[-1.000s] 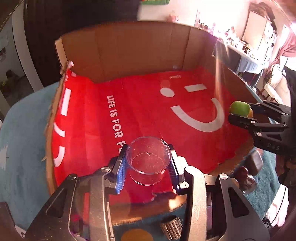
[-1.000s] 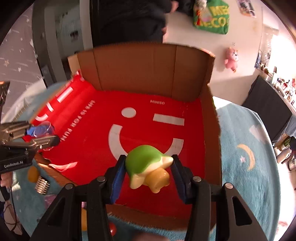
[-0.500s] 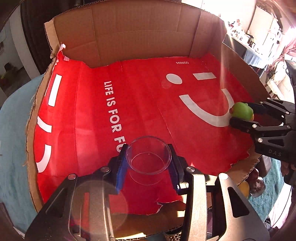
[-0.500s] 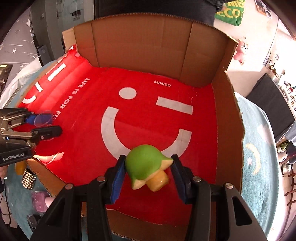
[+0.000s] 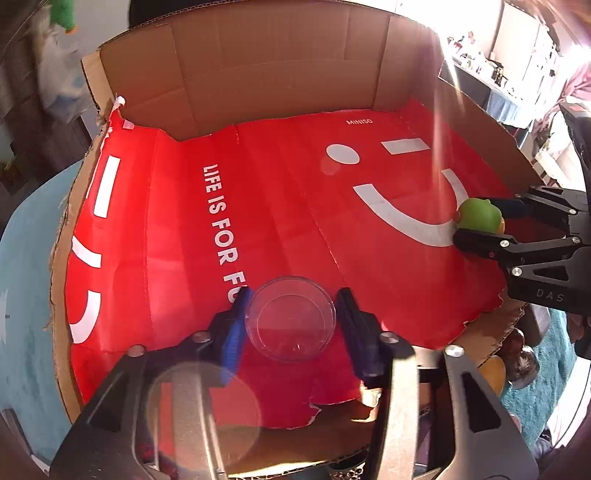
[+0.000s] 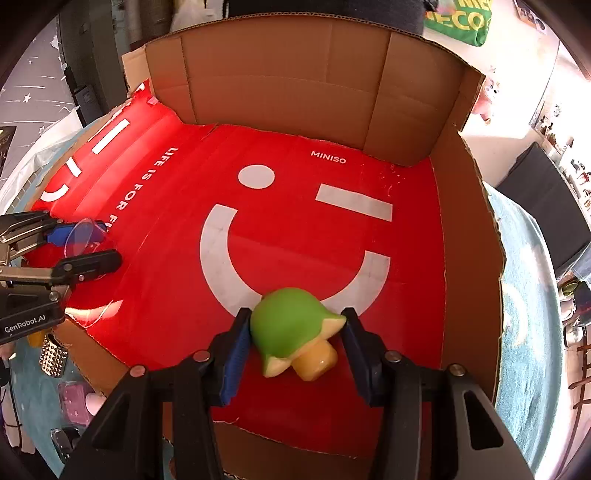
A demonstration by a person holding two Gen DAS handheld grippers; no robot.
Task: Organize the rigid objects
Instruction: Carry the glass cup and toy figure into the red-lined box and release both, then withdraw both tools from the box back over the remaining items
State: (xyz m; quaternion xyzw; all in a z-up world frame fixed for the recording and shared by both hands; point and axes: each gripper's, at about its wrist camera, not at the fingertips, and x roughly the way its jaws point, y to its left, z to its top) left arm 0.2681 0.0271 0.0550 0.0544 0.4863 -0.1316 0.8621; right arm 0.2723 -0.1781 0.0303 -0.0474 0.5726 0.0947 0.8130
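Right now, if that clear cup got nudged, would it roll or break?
The clear cup looks like thin rigid plastic, so it is probably light and would likely slide easily on the glossy red liner. Upright on its flat base, it likely won't roll. Tipped onto its round wall, it could. It seems likelier to crack than shatter.

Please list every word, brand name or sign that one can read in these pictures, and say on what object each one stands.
"MINISO": red liner of the cardboard box.
"LIFE IS FOR FU", the rest hidden: same liner, beside the clear cup.
White smiley sign: same liner.
"GenRobot.AI": left gripper.
"DAS": right gripper, which holds the green toy.
"ECO", cut off: green bag behind the box.
Nothing else is readable.
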